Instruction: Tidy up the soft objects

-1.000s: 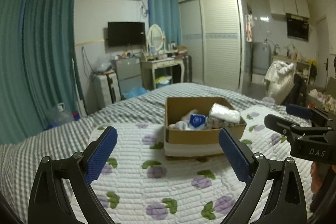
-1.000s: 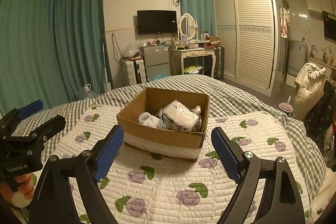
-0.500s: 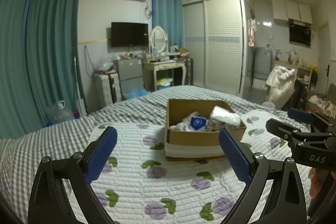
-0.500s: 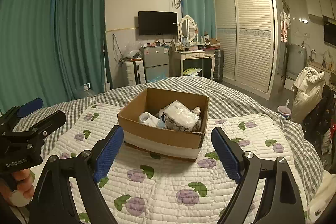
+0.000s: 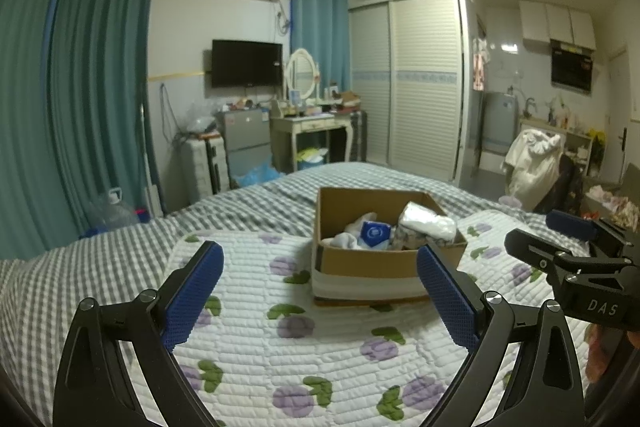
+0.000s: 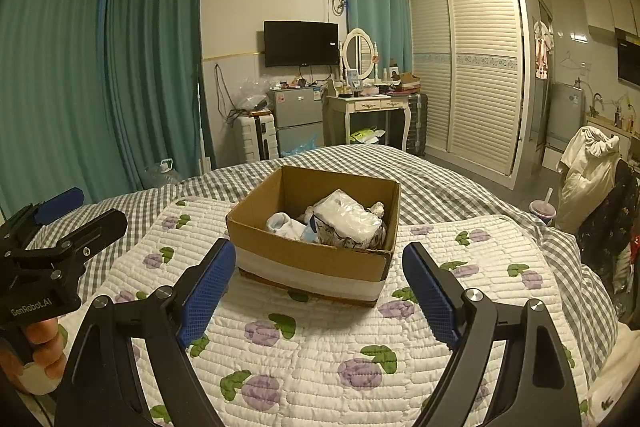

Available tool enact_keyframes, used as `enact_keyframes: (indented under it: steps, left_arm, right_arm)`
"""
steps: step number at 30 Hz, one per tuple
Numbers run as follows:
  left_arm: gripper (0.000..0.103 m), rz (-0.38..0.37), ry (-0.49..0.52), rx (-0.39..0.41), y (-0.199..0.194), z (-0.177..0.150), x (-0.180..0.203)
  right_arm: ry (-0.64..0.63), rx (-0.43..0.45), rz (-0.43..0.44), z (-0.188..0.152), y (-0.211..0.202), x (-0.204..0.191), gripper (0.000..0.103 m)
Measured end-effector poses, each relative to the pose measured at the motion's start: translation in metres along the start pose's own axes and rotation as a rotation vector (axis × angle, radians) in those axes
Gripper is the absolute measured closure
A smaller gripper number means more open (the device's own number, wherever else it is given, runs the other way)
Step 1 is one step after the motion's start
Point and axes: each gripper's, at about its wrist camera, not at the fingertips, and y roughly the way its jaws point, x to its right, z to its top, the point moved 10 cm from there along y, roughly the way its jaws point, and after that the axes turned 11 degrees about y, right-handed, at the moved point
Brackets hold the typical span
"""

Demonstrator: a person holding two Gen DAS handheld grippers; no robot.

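Soft bundles [image 5: 427, 225] lie in the cardboard box [image 6: 312, 259] on the floral quilt [image 5: 320, 347], as before. Left gripper [image 5: 320, 291] and right gripper [image 6: 318, 283] stay spread wide and empty, slightly raised. Behind: checked bedspread [image 6: 440, 187], teal curtains [image 6: 100, 87], television [image 5: 247, 63].

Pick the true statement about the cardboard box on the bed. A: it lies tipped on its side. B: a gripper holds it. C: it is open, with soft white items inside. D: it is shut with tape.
C: the cardboard box stands upright and open-topped, with soft white items inside.
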Motion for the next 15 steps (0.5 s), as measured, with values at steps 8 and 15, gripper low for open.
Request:
enact_keyframes:
  steps: [8, 15]
  left_arm:
    - [0.004, 0.001, 0.001, -0.002, 0.0002, 0.0002, 0.0001]
    - [0.004, 0.002, -0.001, -0.003, 0.0006, 0.0002, -0.0002]
  right_arm:
    - [0.004, 0.004, 0.0, 0.0007, -0.001, 0.0002, 0.017]
    - [0.003, 0.004, -0.001, 0.0008, -0.0012, 0.0006, 0.017]
